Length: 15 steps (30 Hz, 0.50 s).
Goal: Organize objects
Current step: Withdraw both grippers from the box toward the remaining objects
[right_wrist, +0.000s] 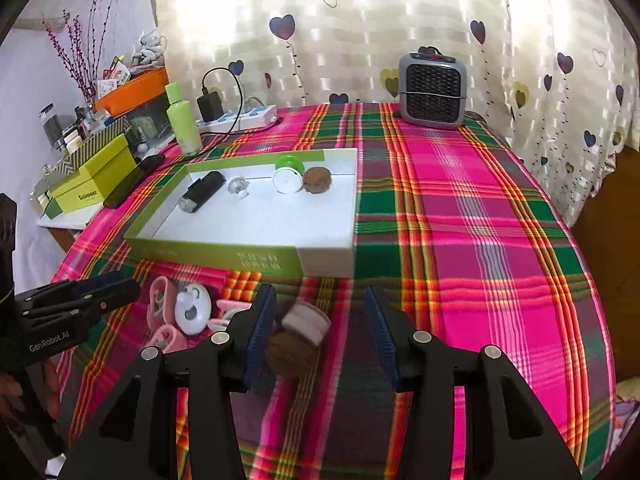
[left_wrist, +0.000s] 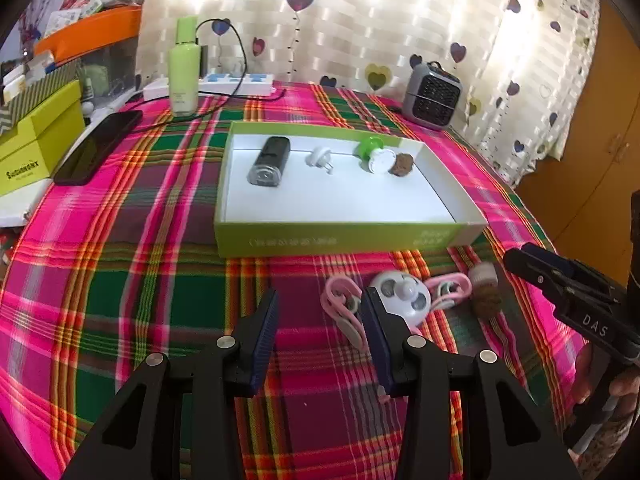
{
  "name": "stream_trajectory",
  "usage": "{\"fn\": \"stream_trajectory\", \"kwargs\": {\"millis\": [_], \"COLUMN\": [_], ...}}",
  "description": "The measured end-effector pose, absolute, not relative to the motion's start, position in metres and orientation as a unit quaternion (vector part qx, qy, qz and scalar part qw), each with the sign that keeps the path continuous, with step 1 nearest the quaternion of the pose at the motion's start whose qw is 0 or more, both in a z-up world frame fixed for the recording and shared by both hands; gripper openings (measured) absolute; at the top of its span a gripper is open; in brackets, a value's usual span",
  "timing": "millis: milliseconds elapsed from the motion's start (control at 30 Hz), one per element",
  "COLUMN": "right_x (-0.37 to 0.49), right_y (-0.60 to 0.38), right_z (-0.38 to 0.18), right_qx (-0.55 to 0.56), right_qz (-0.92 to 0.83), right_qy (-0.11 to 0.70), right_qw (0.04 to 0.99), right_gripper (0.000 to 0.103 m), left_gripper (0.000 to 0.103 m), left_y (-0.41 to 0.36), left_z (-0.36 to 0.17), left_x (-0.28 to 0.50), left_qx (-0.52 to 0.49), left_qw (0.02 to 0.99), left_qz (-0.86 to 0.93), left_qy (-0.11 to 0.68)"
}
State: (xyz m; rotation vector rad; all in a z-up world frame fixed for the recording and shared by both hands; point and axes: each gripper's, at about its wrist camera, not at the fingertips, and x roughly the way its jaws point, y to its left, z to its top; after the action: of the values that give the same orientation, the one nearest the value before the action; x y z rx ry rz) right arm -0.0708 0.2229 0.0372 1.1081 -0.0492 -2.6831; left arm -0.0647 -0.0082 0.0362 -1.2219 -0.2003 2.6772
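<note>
While hovering wide apart over the plaid cloth (right_wrist: 460,208), right gripper (right_wrist: 320,330) straddling brown-and-white roll (right_wrist: 298,338), near of green tray (right_wrist: 224,256); inner finger (right_wrist: 262,328) nearly touching. Left gripper (left_wrist: 322,332) likewise spread, holding nothing, beside white disc (left_wrist: 404,298).

A table under a bright plaid cloth (right_wrist: 460,208) carries a shallow green box (left_wrist: 340,236) in the middle; before it lie pink clips (left_wrist: 340,308), a white round gadget (left_wrist: 404,296) and a brown puff (right_wrist: 292,350); behind stand a green bottle (left_wrist: 184,64), power strip (left_wrist: 236,82), phone (left_wrist: 98,146) and small heater (right_wrist: 434,88).
</note>
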Motion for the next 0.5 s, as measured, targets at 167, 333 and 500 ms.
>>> {"fn": "stream_trajectory", "kwargs": {"millis": [167,333,500], "right_x": [-0.063,-0.059,-0.056], "right_y": [0.23,0.236,0.237], "right_z": [0.032,0.027,0.024], "right_qx": [0.384,0.388,0.391], "right_qz": [-0.916,-0.914,-0.913], "right_qy": [-0.019,-0.026,-0.031], "right_qw": [0.115,0.112,0.112], "right_gripper": [0.047,0.047,0.047], "left_gripper": [0.04,0.04,0.04], "left_y": [-0.004,0.005,0.015], "left_z": [0.034,0.033,0.03], "left_x": [-0.057,-0.051,-0.046], "left_qx": [-0.416,-0.419,-0.424], "left_qw": [0.115,0.139,0.156], "left_qz": [0.899,0.895,0.89], "left_qy": [-0.072,-0.068,-0.06]}}
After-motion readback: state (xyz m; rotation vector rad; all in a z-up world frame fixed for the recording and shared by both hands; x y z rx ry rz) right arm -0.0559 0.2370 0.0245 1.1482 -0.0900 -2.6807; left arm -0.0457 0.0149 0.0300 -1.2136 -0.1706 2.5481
